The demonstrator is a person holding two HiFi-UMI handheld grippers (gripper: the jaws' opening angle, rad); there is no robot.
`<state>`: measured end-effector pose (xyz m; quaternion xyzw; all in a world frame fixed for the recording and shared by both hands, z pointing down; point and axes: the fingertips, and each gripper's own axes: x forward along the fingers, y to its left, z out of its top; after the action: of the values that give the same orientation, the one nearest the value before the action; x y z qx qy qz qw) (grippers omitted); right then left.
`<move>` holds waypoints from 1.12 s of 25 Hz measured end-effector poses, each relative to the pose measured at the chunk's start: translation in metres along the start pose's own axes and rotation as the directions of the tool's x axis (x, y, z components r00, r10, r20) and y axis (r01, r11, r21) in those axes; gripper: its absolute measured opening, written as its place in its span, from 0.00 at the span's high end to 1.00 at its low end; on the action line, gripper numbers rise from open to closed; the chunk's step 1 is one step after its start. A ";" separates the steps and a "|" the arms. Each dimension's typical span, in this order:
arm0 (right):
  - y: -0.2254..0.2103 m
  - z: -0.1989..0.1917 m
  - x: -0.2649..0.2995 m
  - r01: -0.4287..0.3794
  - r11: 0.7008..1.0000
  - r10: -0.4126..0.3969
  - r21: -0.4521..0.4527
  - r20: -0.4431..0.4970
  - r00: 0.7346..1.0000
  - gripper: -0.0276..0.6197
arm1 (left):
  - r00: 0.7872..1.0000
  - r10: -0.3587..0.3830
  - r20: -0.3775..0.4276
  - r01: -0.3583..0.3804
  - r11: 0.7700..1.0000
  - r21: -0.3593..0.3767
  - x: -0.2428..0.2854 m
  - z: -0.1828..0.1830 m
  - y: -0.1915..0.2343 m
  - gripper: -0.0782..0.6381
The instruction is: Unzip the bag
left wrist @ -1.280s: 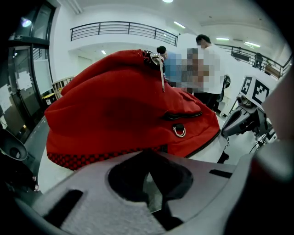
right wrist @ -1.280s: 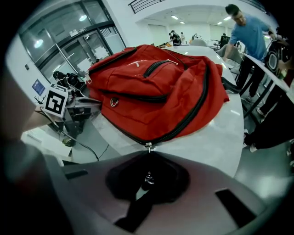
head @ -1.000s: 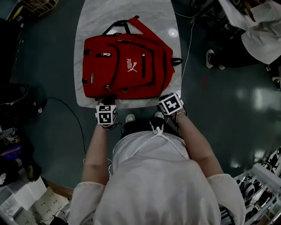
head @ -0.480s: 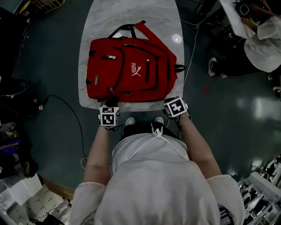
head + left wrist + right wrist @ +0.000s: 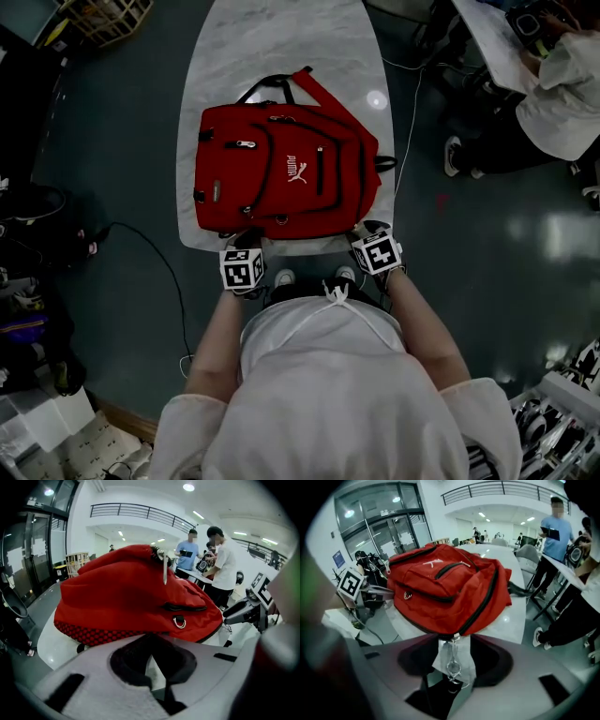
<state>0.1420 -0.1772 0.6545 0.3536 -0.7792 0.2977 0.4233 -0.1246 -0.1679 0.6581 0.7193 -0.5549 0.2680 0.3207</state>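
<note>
A red backpack (image 5: 281,169) lies flat on the white marble table (image 5: 281,37), with its black straps at the far end. My left gripper (image 5: 246,244) sits at the bag's near left edge. In the left gripper view its jaws (image 5: 152,667) look shut just below the bag's checkered bottom (image 5: 93,632), with nothing seen between them. My right gripper (image 5: 363,232) is at the near right corner. The metal zipper pull (image 5: 452,660) of the black main zipper (image 5: 485,597) runs straight down between its pads, and the jaws (image 5: 452,674) are opening.
The table's near edge (image 5: 281,248) runs just ahead of both grippers. A seated person (image 5: 553,94) is at another table to the right. A black cable (image 5: 155,258) lies on the floor to the left, and a wooden crate (image 5: 103,19) stands at the far left.
The whole head view has slid, so the bag and table sit lower and more to the right. Both grippers have stayed at the bag's near edge.
</note>
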 end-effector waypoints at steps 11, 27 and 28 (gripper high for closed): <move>0.032 0.094 -0.055 -0.002 1.000 -0.001 0.013 0.265 0.964 0.68 | 0.930 -0.223 0.293 0.191 0.972 0.134 -0.058 0.105 -0.089 0.86; 0.049 0.224 -0.201 0.095 0.995 -0.090 0.032 0.701 0.708 0.91 | 0.725 -0.350 0.594 0.174 0.927 0.333 -0.158 0.282 -0.168 0.86; 0.049 0.226 -0.205 0.100 0.994 -0.093 0.032 0.711 0.697 0.91 | 0.721 -0.351 0.598 0.172 0.926 0.336 -0.160 0.284 -0.169 0.86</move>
<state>0.0812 -0.2608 0.3630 0.4795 -0.8638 0.1123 0.1064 0.0095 -0.2530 0.3265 0.8738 -0.4834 0.0239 0.0480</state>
